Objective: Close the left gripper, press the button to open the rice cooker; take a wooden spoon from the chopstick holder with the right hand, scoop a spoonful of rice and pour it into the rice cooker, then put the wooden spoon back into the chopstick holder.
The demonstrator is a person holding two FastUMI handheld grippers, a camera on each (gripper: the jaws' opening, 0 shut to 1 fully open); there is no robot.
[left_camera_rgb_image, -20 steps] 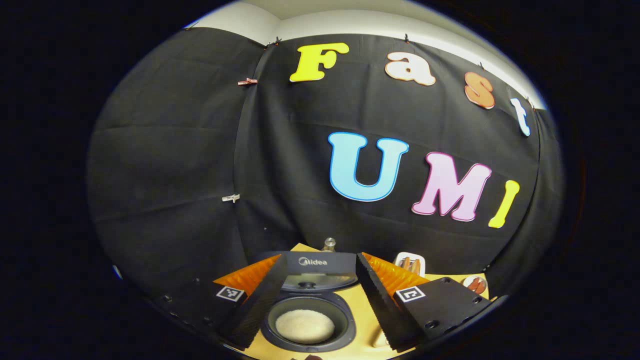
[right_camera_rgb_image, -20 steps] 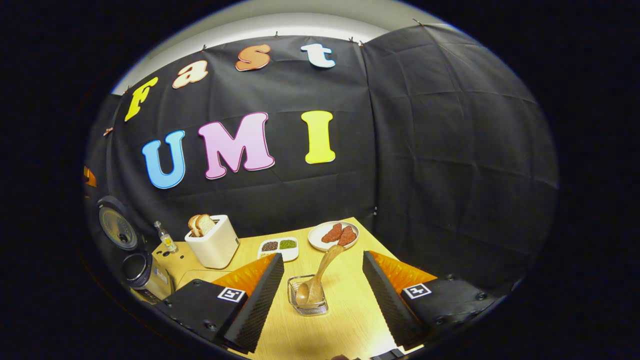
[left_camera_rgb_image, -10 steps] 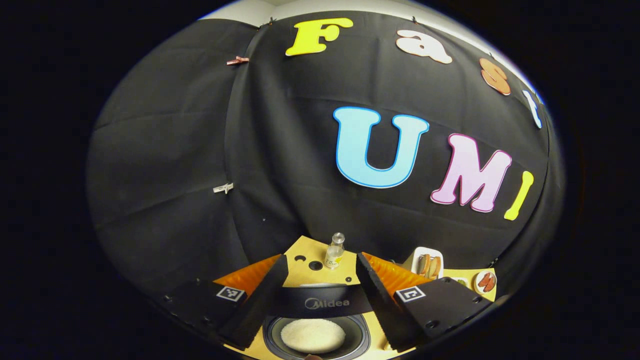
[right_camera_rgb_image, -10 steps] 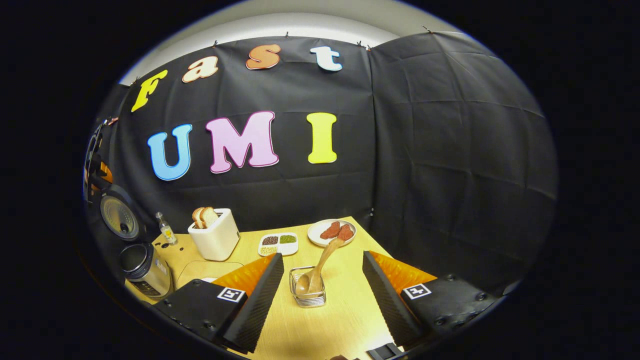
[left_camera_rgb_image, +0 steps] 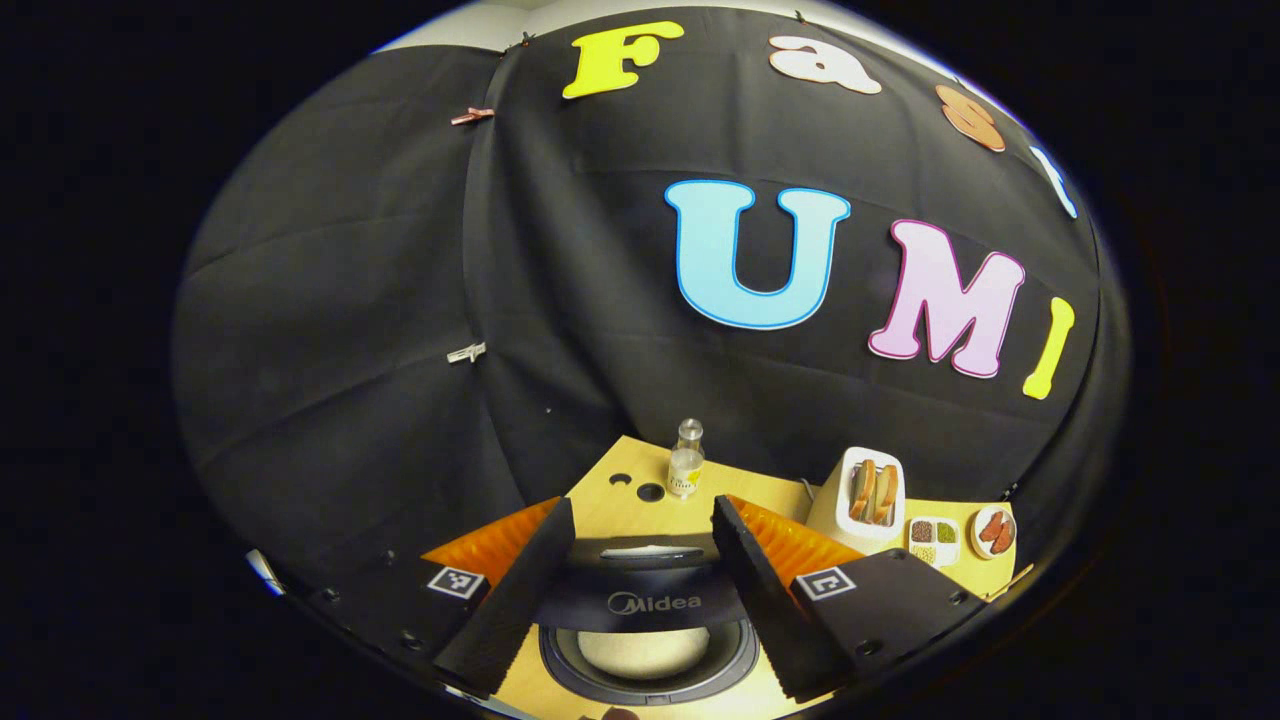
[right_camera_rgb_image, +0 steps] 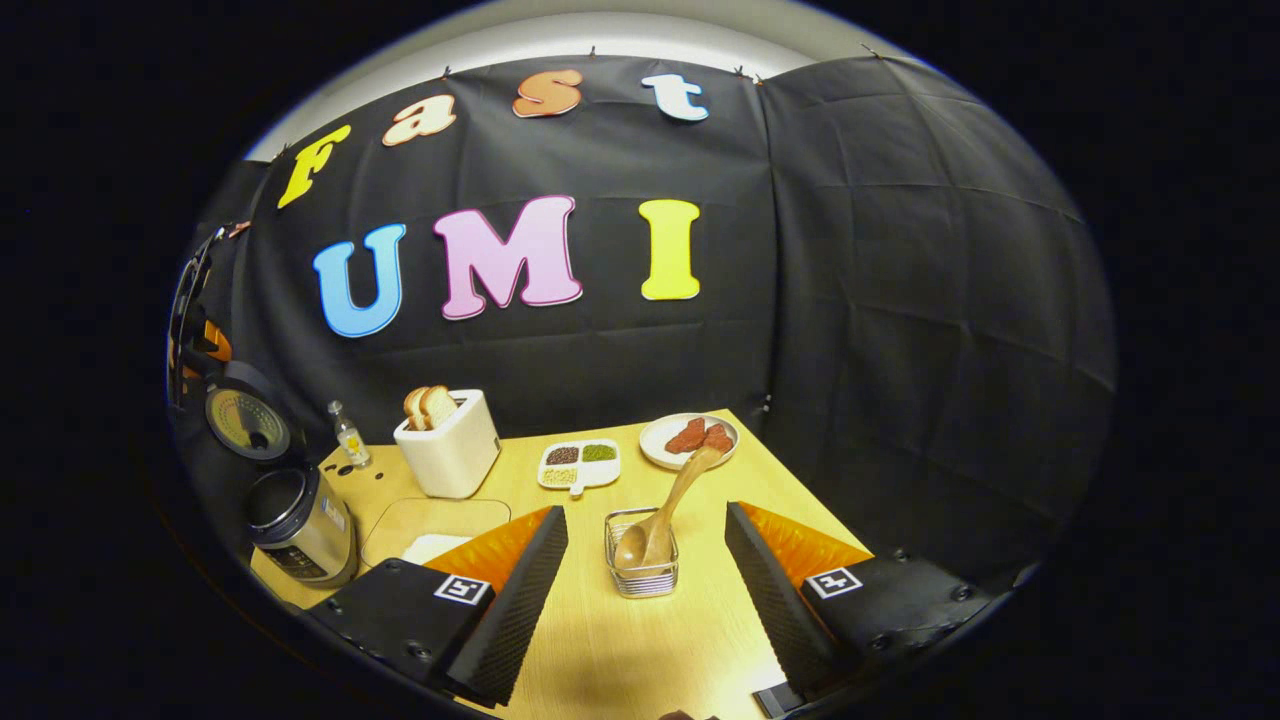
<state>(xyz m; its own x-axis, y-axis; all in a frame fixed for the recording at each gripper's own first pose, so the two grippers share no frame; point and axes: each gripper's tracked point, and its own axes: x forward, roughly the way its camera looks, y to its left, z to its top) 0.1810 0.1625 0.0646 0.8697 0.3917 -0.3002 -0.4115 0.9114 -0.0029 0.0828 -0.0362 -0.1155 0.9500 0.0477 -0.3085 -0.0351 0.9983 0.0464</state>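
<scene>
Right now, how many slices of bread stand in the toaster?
2. Both slices of bread stand upright side by side in the slots of the white toaster, at the back of the table. Their lower parts are hidden inside.

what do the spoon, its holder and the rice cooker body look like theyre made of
Spoon: wood by its look, tan with a matte finish. Holder: seemingly clear glass or acrylic, since the spoon bowl shows through its walls. Rice cooker body: probably brushed metal, silvery with a soft sheen; its raised lid looks like dark plastic.
</scene>
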